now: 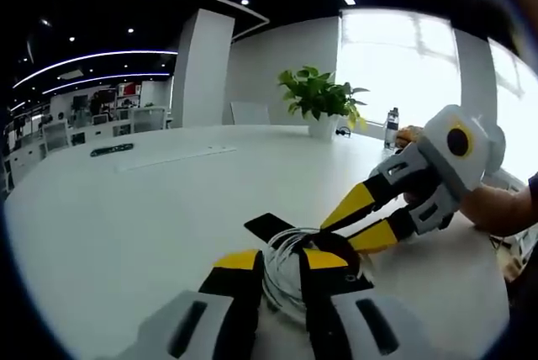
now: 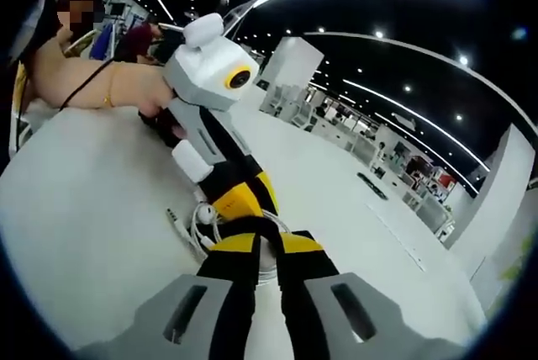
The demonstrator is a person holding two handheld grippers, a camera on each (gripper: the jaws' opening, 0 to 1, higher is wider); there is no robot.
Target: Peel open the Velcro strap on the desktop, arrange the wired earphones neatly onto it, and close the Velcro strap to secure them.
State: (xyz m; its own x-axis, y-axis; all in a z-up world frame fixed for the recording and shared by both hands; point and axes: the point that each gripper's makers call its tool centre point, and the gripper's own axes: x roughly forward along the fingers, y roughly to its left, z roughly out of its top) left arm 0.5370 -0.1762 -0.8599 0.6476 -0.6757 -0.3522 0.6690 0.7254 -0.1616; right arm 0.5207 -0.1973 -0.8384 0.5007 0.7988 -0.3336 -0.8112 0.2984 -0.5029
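Lying coiled on the white desktop (image 1: 126, 225), the wired earphones (image 1: 286, 280) rest over the black Velcro strap (image 1: 267, 225). Left gripper (image 1: 282, 261): jaws apart, straddling coil. Right gripper (image 2: 267, 244): jaws nearly together; grip on strap uncertain. Right gripper view adds the plug (image 2: 174, 217). Open tabletop all round; plant (image 1: 319, 95) far.

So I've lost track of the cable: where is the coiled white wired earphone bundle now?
The coiled white wired earphones lie on the white table over the black Velcro strap, between both grippers' tips, low-centre in both views.
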